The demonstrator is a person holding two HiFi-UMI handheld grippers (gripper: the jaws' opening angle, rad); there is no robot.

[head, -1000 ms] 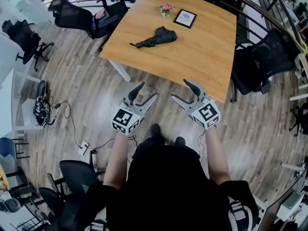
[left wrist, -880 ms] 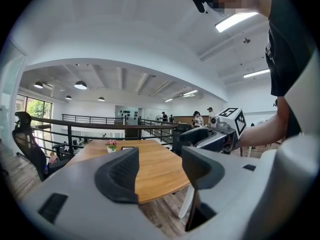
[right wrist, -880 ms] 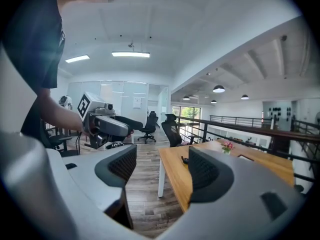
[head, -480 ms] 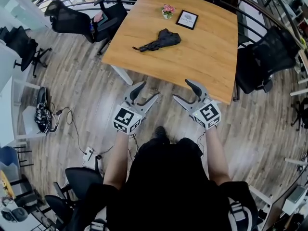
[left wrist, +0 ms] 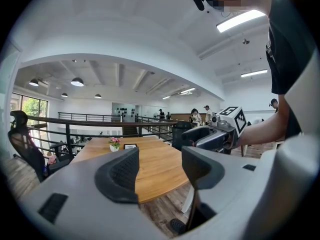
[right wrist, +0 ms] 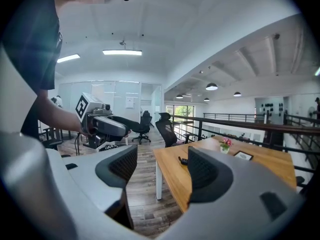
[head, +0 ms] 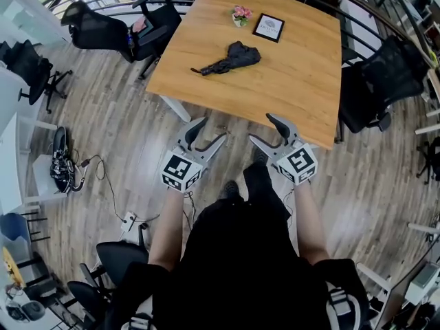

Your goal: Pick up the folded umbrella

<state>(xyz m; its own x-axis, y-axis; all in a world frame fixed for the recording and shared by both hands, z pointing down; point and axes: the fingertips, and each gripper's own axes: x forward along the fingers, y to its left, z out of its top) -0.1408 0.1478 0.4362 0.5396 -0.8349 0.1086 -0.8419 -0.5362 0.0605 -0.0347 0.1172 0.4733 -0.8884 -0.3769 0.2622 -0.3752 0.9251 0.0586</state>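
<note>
Head view: folded umbrella (head: pixel 229 58) lies crosswise on the tabletop (head: pixel 289 74), well ahead of the left hand-held gripper (head: pixel 210 130) and right hand-held gripper (head: pixel 262 129), both wide and empty; left seems slightly nearer.

Folded umbrella (head: pixel 230 60): black, collapsed, lying flat and slantwise mid-table, handle end pointing left, bunched canopy right.

Looks out between the wide-apart jaws of the left gripper (left wrist: pixel 159 166), nothing held. Shows a wooden table (left wrist: pixel 150 150) ahead, flower pot (left wrist: pixel 114 143) just beside picture frame (left wrist: pixel 130 146) at its far end. Catches the right gripper (left wrist: pixel 200 135) at right, black railing (left wrist: pixel 75 120) behind.
</note>
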